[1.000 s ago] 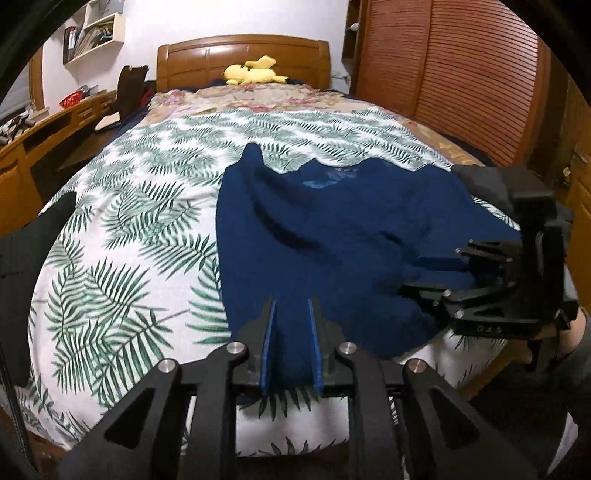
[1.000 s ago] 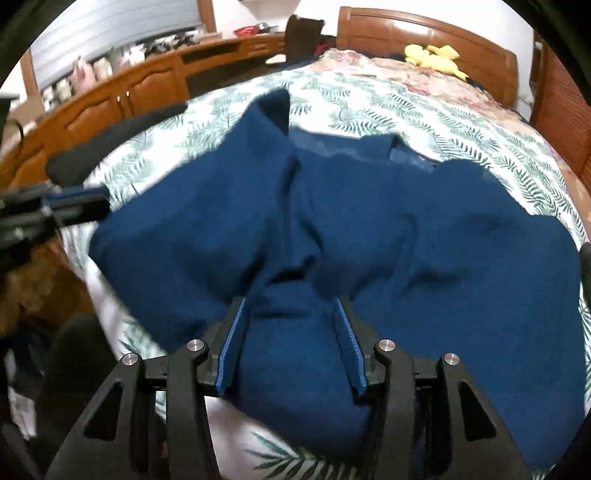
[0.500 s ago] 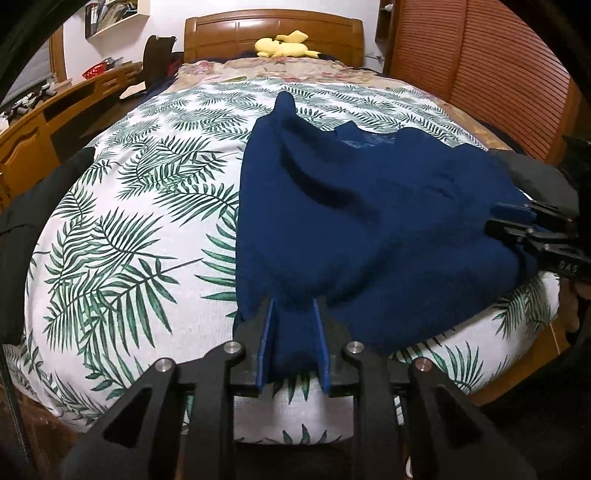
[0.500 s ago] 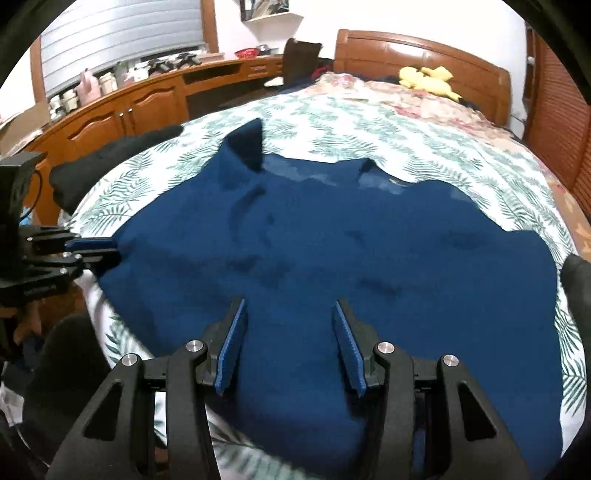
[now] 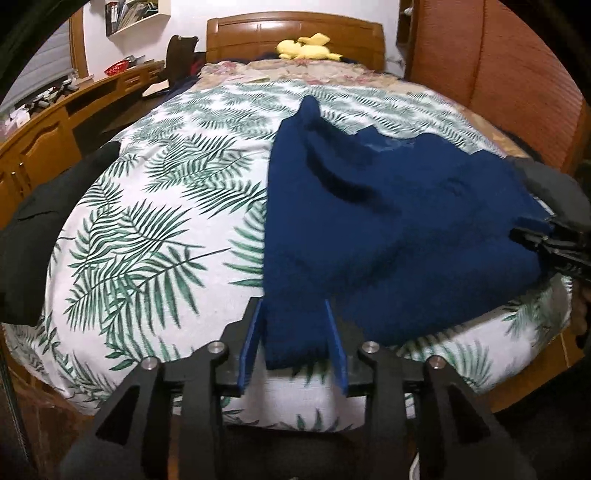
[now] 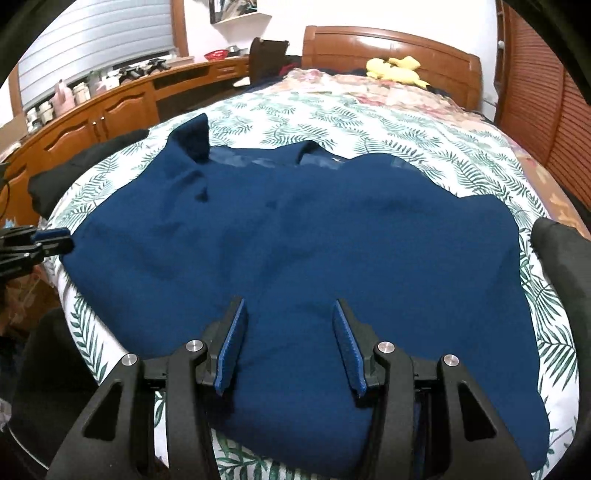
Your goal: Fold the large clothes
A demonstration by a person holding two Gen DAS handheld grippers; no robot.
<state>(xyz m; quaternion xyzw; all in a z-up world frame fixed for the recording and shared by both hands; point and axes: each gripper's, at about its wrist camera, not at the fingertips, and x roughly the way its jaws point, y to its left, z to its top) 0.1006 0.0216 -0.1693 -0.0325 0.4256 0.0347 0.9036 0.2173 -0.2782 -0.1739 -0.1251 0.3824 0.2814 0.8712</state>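
Observation:
A large navy blue garment [image 5: 388, 225] lies spread on a bed with a palm-leaf sheet [image 5: 159, 206]; it also fills the right wrist view [image 6: 295, 240]. My left gripper [image 5: 293, 343] is open at the garment's near left corner, and the hem hangs between its blue pads without being clamped. My right gripper [image 6: 290, 343] is open over the garment's near edge, with cloth lying between its pads. Each gripper shows at the edge of the other's view, the right one [image 5: 554, 247] and the left one [image 6: 33, 243].
A wooden headboard [image 5: 295, 33] with a yellow plush toy [image 5: 308, 46] is at the far end. A wooden desk with cabinets [image 6: 92, 114] runs along the left. Black clothes lie at the bed's left edge [image 5: 44, 229] and right edge [image 6: 561, 266]. A slatted wooden door [image 5: 498, 81] is on the right.
Both grippers pulled back toward the foot of the bed and drew the garment flat. The left gripper's pads have spread apart and released the hem. The right gripper opened wider.

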